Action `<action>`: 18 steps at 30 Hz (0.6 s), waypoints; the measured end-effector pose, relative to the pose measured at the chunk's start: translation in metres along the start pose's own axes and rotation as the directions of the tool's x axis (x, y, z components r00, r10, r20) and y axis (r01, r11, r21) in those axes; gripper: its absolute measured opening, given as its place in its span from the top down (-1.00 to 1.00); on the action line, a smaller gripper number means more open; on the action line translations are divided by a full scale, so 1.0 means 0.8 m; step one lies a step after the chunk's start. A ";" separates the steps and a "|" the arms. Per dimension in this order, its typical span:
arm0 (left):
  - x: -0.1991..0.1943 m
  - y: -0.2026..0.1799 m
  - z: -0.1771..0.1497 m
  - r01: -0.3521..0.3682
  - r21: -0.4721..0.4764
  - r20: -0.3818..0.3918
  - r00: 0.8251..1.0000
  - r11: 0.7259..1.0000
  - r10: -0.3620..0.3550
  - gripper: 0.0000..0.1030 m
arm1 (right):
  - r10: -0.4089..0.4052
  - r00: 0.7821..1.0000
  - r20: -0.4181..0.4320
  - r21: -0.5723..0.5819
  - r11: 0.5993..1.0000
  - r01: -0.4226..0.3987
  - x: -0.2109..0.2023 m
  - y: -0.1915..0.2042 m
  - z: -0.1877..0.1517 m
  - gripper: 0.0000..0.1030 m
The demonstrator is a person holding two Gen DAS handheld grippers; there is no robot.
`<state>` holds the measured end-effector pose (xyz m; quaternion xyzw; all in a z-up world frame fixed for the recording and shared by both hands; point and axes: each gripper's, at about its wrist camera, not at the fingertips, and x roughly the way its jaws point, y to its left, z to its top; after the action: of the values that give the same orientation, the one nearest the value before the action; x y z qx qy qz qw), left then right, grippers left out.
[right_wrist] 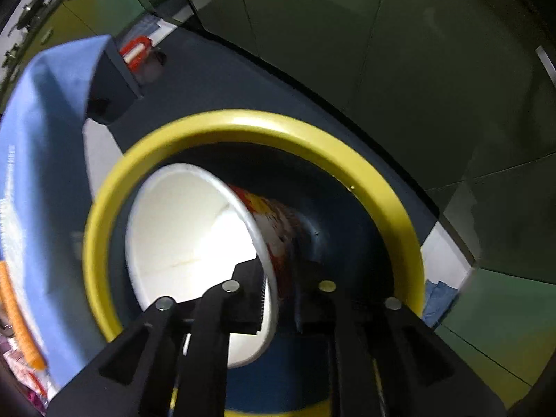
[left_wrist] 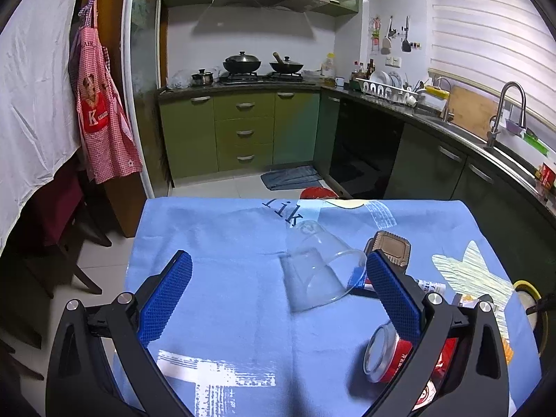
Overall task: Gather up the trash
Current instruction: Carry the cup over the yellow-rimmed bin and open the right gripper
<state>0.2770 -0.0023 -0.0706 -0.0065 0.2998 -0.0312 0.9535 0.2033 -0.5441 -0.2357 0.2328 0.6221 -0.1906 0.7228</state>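
Left gripper [left_wrist: 278,285]: jaws spread wide, empty, hovering over the blue cloth [left_wrist: 222,239] and aimed forward and downward. Straight ahead between the two blue pads, a clear plastic cup [left_wrist: 321,266] on its side, long axis running away and slightly leftward, wide mouth turned toward the right pad [left_wrist: 392,292] and close to it, base farther off. Just beyond that pad, a brown square lid [left_wrist: 391,245]; below and near the same pad, a red can [left_wrist: 387,352] lying with its silvery end facing leftward. Partly hidden behind the pad, a small white tube [left_wrist: 431,286]. Nearest hand for all of these: the left.

Right gripper [right_wrist: 278,299]: pointed straight down into the yellow-rimmed bin [right_wrist: 382,180], jaws narrow with the rim of a paper bowl [right_wrist: 194,236] between them; white inside to the left of the fingers, printed red outer wall to the right. Contact of the pads on the rim hard to confirm from this view, likely loosening. Bowl already inside the bin's mouth, directly under the gripper, tilted, long axis slanting down and rightward. Likely next: letting the bowl fall, then the cup for the left.
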 end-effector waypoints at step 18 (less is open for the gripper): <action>-0.043 -0.013 -0.001 0.064 0.073 -0.094 0.994 0.995 -0.057 -0.93 | 0.087 0.975 0.206 -0.150 0.987 -0.057 -0.114 0.034 -0.080 0.43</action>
<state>0.2476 -0.0106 -0.0515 0.0220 0.3417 -0.0718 0.9368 0.1527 -0.4865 -0.1506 0.1811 0.5447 -0.1427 0.8063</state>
